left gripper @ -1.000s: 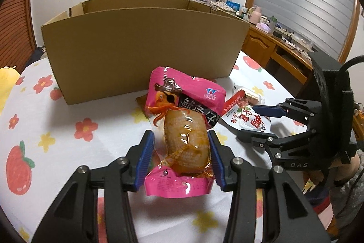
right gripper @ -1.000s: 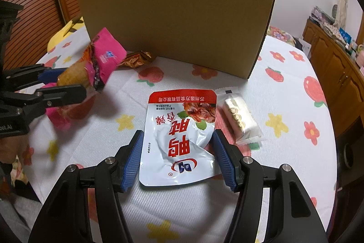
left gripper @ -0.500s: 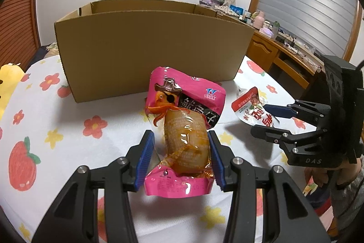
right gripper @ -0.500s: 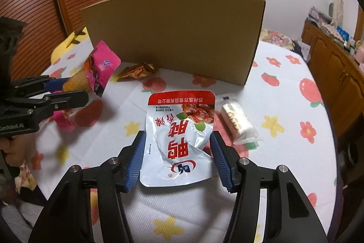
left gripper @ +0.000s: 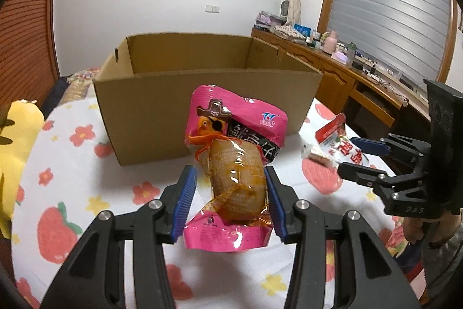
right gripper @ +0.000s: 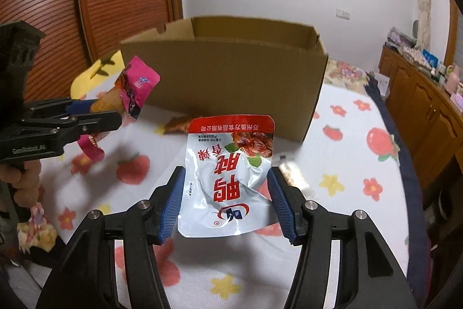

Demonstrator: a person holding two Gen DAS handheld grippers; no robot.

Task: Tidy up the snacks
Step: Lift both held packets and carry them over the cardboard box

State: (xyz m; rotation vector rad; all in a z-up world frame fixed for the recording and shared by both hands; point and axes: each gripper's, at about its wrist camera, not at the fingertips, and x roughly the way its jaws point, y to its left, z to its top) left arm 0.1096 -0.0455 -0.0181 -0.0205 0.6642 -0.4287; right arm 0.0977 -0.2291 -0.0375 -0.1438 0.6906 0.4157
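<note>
My left gripper (left gripper: 230, 193) is shut on a pink snack pouch (left gripper: 235, 164) with a brown chunk inside and holds it in the air before the open cardboard box (left gripper: 202, 103). My right gripper (right gripper: 227, 201) is shut on a white and red snack pouch (right gripper: 228, 178) and holds it above the table, facing the same box (right gripper: 225, 80). Each gripper shows in the other's view: the right one (left gripper: 356, 157) at right with its pouch (left gripper: 335, 144), the left one (right gripper: 95, 113) at left with the pink pouch (right gripper: 130, 89).
A small brown wrapper (right gripper: 176, 123) lies on the flowered tablecloth (right gripper: 347, 164) by the box's front wall. A yellow cushion (left gripper: 17, 146) sits at the table's left edge. A wooden sideboard (left gripper: 347, 77) with clutter stands to the right.
Both grippers have risen with their pouches. The white and red pouch has left the table, and the box's open top has come into sight.
</note>
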